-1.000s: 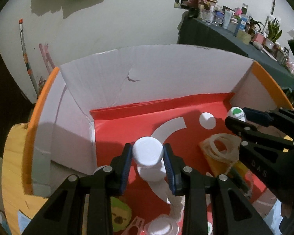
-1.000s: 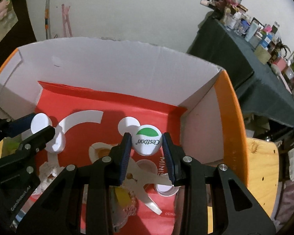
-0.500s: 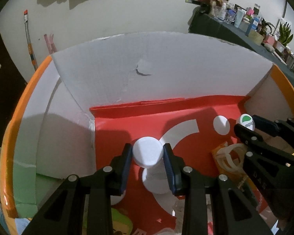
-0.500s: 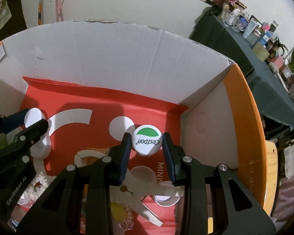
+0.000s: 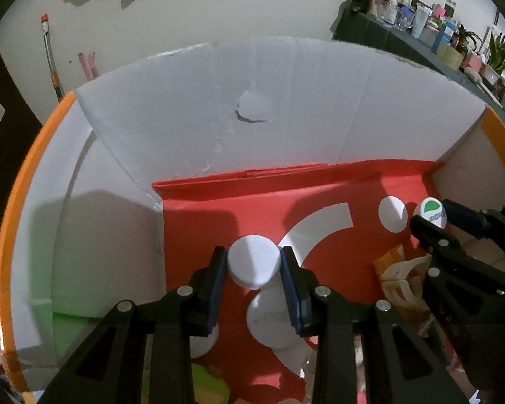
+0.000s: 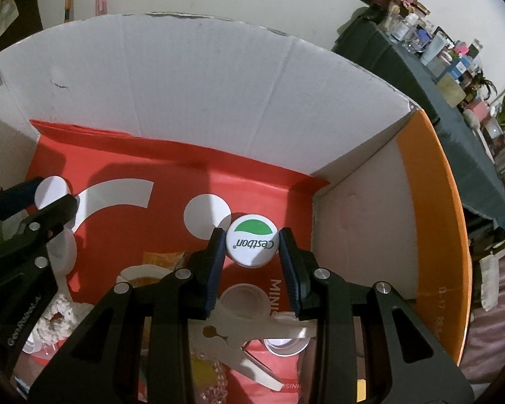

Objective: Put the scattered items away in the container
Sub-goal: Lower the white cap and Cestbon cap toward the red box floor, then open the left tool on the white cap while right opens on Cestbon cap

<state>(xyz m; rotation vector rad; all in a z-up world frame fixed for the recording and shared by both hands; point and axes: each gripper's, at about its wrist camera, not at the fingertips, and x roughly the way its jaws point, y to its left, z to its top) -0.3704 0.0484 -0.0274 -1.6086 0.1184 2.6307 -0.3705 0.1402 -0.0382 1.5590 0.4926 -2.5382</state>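
Your left gripper [image 5: 254, 266] has its fingers clamped on a plain white bottle [image 5: 256, 269], pinching it right at the round cap, with the wider body showing below between the two blue pads. It's held inside the cardboard box [image 5: 286, 101], above the red sheet [image 5: 219, 215] with white shapes that lines the bottom.

Your right gripper [image 6: 252, 247] is squeezed onto a white Cestbon cap [image 6: 252, 245], the green-and-white label facing the camera and reading upside down. That one's also inside the box, near the right wall where the orange edge [image 6: 434, 235] runs. Can't tell from here whether it's a whole bottle or just the cap.

From the right wrist view you can see your left gripper off to the left side, and from the left wrist view the right one sits off to the right, well apart from each other.

Already lying on the box floor: a pair of white scissors [image 6: 249, 340], some beads [image 6: 212, 377], a white cup [image 6: 242, 299] and an orange packet [image 6: 161, 259].
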